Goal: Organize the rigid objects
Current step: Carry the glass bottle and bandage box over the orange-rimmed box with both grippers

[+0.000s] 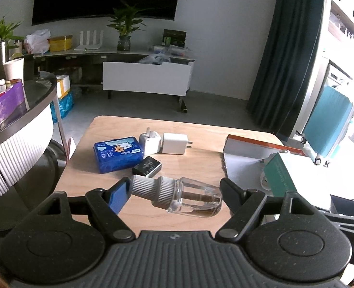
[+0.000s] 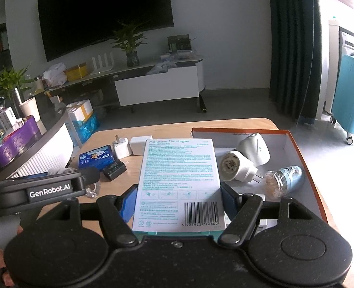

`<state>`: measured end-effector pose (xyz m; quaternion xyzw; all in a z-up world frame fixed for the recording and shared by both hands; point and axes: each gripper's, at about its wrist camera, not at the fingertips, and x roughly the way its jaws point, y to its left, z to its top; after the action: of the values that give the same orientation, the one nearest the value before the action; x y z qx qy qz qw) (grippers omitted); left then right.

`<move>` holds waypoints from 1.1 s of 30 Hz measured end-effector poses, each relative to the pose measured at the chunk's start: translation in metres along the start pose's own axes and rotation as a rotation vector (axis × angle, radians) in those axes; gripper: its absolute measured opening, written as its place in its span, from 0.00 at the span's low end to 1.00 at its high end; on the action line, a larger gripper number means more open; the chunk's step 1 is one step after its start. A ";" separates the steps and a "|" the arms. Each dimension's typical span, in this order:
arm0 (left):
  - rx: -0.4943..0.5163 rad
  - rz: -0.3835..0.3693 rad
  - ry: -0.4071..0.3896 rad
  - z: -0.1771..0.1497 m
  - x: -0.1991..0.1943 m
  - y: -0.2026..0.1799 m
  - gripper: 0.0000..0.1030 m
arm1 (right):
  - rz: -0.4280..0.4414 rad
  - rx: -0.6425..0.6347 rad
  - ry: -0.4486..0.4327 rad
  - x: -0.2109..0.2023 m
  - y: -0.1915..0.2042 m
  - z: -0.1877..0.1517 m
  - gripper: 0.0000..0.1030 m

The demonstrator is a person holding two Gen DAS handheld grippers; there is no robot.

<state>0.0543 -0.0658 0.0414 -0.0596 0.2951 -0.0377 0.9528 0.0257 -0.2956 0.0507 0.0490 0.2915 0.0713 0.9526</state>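
A clear glass bottle (image 1: 193, 196) with a ribbed grey cap lies sideways between the pads of my left gripper (image 1: 175, 187). The cap presses the left blue pad and the base meets the right finger. My right gripper (image 2: 179, 189) is shut on a white and teal adhesive bandages box (image 2: 177, 175), held flat by its sides. That box (image 1: 281, 177) also shows at the right of the left wrist view. On the wooden table (image 1: 196, 165) lie a blue tin (image 1: 118, 153), two white chargers (image 1: 150, 141) and a small black box (image 1: 147, 166).
An orange-rimmed open box (image 2: 304, 158) at the table's right holds two white plug-in devices (image 2: 239, 165) and a small blue shoe (image 2: 287, 180). A round side table (image 1: 21, 120) with a purple box stands left. A teal suitcase (image 2: 352, 96) is far right.
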 end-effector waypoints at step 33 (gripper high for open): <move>0.064 -0.078 0.015 -0.006 -0.002 -0.038 0.80 | -0.060 0.053 -0.034 -0.024 -0.032 -0.004 0.81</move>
<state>0.0478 -0.1038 0.0429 -0.0401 0.2985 -0.0846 0.9498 0.0074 -0.3304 0.0564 0.0665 0.2783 0.0341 0.9576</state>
